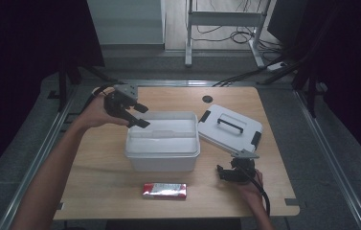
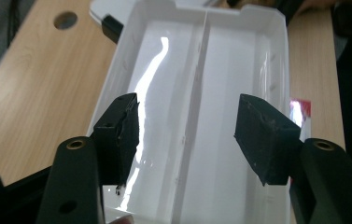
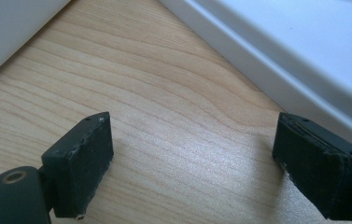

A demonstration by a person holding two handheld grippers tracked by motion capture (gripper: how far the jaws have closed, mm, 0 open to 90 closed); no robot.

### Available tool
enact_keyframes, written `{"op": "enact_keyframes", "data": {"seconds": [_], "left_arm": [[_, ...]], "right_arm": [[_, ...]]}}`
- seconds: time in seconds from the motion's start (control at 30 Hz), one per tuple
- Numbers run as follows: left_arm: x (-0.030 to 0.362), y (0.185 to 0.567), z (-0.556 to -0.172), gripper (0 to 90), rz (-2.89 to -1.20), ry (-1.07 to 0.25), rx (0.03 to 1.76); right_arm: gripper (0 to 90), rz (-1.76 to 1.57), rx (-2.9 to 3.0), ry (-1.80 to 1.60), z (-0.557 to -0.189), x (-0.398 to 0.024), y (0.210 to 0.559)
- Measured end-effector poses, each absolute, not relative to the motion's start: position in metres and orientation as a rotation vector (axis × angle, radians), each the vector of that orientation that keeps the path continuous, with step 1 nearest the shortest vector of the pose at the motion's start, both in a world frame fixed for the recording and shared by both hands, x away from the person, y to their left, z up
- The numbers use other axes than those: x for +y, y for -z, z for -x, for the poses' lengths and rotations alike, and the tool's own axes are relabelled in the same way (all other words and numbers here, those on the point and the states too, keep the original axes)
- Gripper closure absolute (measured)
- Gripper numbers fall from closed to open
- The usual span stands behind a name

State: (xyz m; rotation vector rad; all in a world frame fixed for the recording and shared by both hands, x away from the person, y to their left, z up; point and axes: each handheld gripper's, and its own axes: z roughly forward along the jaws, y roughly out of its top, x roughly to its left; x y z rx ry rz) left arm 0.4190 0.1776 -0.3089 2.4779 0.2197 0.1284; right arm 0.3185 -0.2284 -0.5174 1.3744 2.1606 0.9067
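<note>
Hovering at the left end of the white storage box [image 1: 162, 143], the left gripper [image 1: 139, 115] sits in the person's left hand [image 1: 96, 112] with its jaws apart and nothing between the pads — in the left gripper view the box's bare interior [image 2: 201, 93] runs away beneath them, split lengthwise by a low ridge. The box stands open near the middle of the wooden table [image 1: 96, 167], with nothing inside that the pictures show.

In front of the box, toward the person, a red and white packet [image 1: 164, 190] lies flat on the table, apart from both grippers.

To the right of the box, its white lid [image 1: 230, 128] with a black handle and black side clips lies tilted, its near edge just beyond the right gripper [image 1: 226, 173]. That gripper rests low by the table's right front, held in the right hand [image 1: 251, 189] — its jaws stand wide open and hold nothing, with bare wood [image 3: 187, 140] between the pads and the lid's rim [image 3: 276, 84] running past the right-hand pad.
</note>
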Motion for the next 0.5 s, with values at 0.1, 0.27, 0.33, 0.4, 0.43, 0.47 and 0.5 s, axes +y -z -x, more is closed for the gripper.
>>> {"op": "enact_keyframes", "data": {"seconds": [0.1,0.27,0.33,0.4,0.43,0.47,0.5], "left_arm": [[0.171,0.31,-0.423,41.6,-2.499,-0.081,0.189],[0.163,0.317,-0.425,43.1,-2.517,-0.042,0.157],[0.16,0.319,-0.426,43.5,-2.515,-0.03,0.15],[0.156,0.321,-0.427,44.1,-2.518,-0.02,0.142],[0.156,0.321,-0.427,44.4,-2.518,-0.02,0.142],[0.153,0.323,-0.428,44.9,-2.527,-0.008,0.135],[0.151,0.323,-0.428,45.3,-2.53,-0.002,0.131]], "right_arm": [[11.8,-1.373,2.16,-0.906,-0.319,-0.228,0.517],[11.8,-1.373,2.158,-0.908,-0.319,-0.228,0.518],[11.8,-1.374,2.158,-0.908,-0.319,-0.228,0.518],[11.8,-1.374,2.158,-0.908,-0.319,-0.228,0.518],[11.8,-1.374,2.158,-0.908,-0.319,-0.228,0.518],[11.8,-1.374,2.158,-0.908,-0.319,-0.228,0.518],[11.8,-1.375,2.158,-0.907,-0.319,-0.228,0.518]]}}
